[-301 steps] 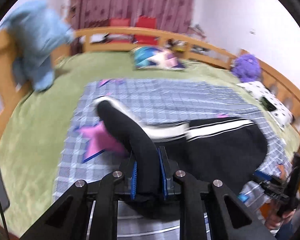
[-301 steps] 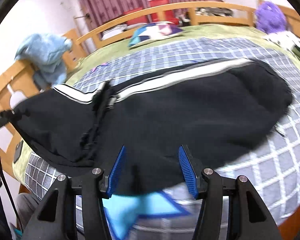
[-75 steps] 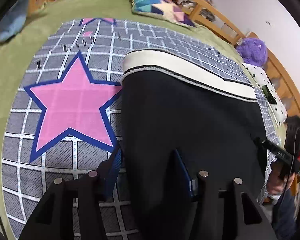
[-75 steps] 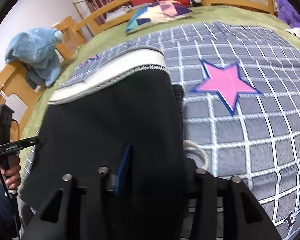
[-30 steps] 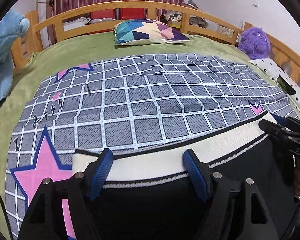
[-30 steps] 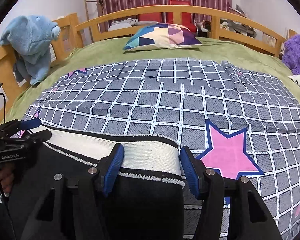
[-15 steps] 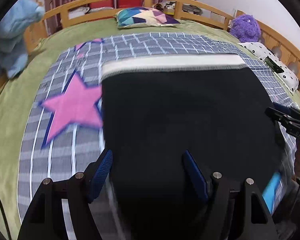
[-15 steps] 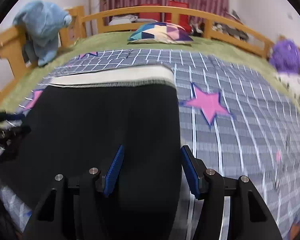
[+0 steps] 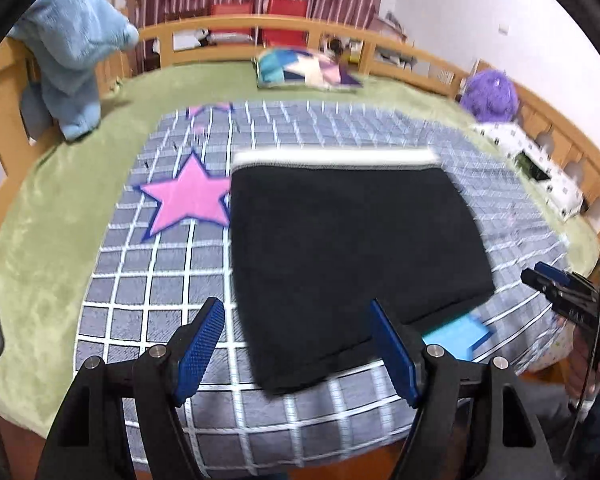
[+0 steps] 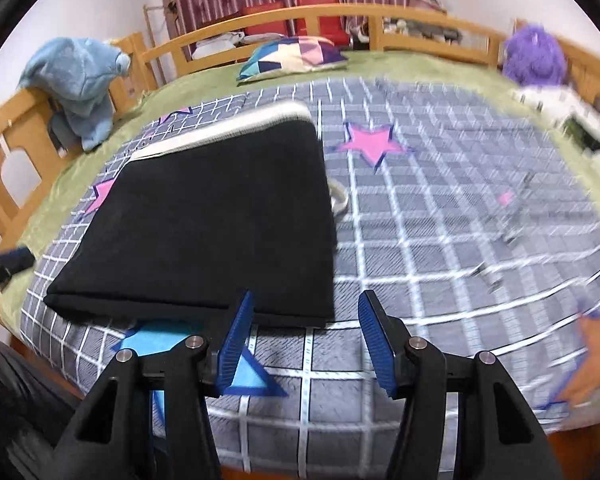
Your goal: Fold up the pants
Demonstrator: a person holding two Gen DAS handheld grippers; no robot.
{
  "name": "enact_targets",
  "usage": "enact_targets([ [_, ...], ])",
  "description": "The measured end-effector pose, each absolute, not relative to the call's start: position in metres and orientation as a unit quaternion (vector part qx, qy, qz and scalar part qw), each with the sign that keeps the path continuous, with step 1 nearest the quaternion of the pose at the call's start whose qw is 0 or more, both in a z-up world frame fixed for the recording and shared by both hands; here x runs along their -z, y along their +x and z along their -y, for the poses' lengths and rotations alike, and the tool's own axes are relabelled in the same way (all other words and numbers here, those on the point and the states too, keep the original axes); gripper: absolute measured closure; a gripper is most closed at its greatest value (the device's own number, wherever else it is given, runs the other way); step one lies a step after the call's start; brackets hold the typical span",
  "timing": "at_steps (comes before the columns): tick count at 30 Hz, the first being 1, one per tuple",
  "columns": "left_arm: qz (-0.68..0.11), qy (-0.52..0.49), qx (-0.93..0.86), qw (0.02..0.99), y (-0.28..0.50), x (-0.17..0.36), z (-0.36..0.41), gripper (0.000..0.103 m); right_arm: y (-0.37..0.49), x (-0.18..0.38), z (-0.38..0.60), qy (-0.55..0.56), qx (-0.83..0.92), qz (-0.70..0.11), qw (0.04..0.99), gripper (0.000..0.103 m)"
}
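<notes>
Ahead of both tools, the checked blanket (image 9: 148, 288) carries the folded black pants (image 9: 348, 248), white stripe at the far edge. The left gripper (image 9: 300, 344) and right gripper (image 10: 306, 336) hover empty, fingers apart. Far bedding is blurred.

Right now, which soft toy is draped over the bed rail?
The blue plush, slung over the wooden rail on the left. The purple plush sits on the mattress instead.

pants (image 9: 348, 248): 1 | pillow (image 9: 306, 69): 1 | blue plush (image 9: 70, 56): 1 | purple plush (image 9: 489, 95): 1 | tools: 2 — left tool (image 9: 300, 346), right tool (image 10: 306, 338)
</notes>
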State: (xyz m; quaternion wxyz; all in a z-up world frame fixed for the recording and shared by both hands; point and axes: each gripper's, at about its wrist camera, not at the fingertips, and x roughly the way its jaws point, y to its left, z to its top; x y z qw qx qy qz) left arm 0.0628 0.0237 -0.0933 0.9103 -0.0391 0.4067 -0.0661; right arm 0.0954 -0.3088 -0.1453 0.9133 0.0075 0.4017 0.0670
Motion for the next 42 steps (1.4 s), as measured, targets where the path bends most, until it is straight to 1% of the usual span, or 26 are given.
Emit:
enact_targets([
  [3, -0.387, -0.034, 0.06, 0.919, 0.046, 0.069, -0.011, 0.03, 0.074, 0.105, 0.296, -0.007, -0.057, -0.369, 0.928, 0.041],
  [5, -0.378, -0.03, 0.05, 0.924, 0.036, 0.058, -0.004, 0.027, 0.064, 0.086, 0.288, -0.003, -0.058, -0.355, 0.933, 0.033],
  [7, -0.367, -0.038, 0.046, 0.928, 0.026, 0.047, 0.0, 0.023, 0.058, 0.072, 0.28, -0.001, -0.056, -0.359, 0.932, 0.033],
  [10, -0.359, -0.045, 0.038, 0.932, 0.017, 0.042, 0.004, 0.021, 0.055, 0.059, 0.271, 0.004, -0.053, -0.364, 0.93, 0.033],
  [12, -0.364, -0.047, 0.034, 0.93, 0.014, 0.044, 0.007, 0.021, 0.048, 0.054, 0.265, 0.011, -0.05, -0.356, 0.933, 0.023],
  [13, -0.365, -0.047, 0.032, 0.929, 0.013, 0.045, 0.008, 0.021, 0.046, 0.053, 0.262, 0.008, -0.049, -0.349, 0.936, 0.016],
  [14, -0.364, -0.045, 0.029, 0.93, 0.011, 0.046, 0.009, 0.021, 0.044, 0.054, 0.259, 0.001, -0.044, -0.342, 0.939, 0.014],
  [17, -0.358, -0.04, 0.013, 0.933, 0.005, 0.051, 0.011, 0.02, 0.046, 0.058, 0.246, -0.038, -0.029, -0.34, 0.939, 0.013],
  [19, -0.369, -0.05, 0.009, 0.928, 0.007, 0.056, 0.008, 0.02, 0.048, 0.063, 0.245, -0.028, -0.049, -0.344, 0.937, 0.01],
  [22, -0.377, -0.054, 0.01, 0.924, 0.009, 0.057, 0.009, 0.02, 0.054, 0.073, 0.246, -0.032, -0.044, -0.363, 0.93, 0.01],
  [29, -0.374, -0.051, 0.01, 0.926, 0.007, 0.056, 0.018, 0.02, 0.053, 0.068, 0.251, -0.015, -0.053, -0.349, 0.935, 0.01],
  [33, -0.384, -0.055, 0.008, 0.922, 0.01, 0.059, 0.016, 0.02, 0.054, 0.069, 0.253, -0.01, -0.051, -0.352, 0.935, 0.01],
  [42, -0.378, -0.054, 0.005, 0.924, 0.007, 0.056, 0.017, 0.02, 0.049, 0.071, 0.254, -0.011, -0.044, -0.355, 0.934, 0.01],
])
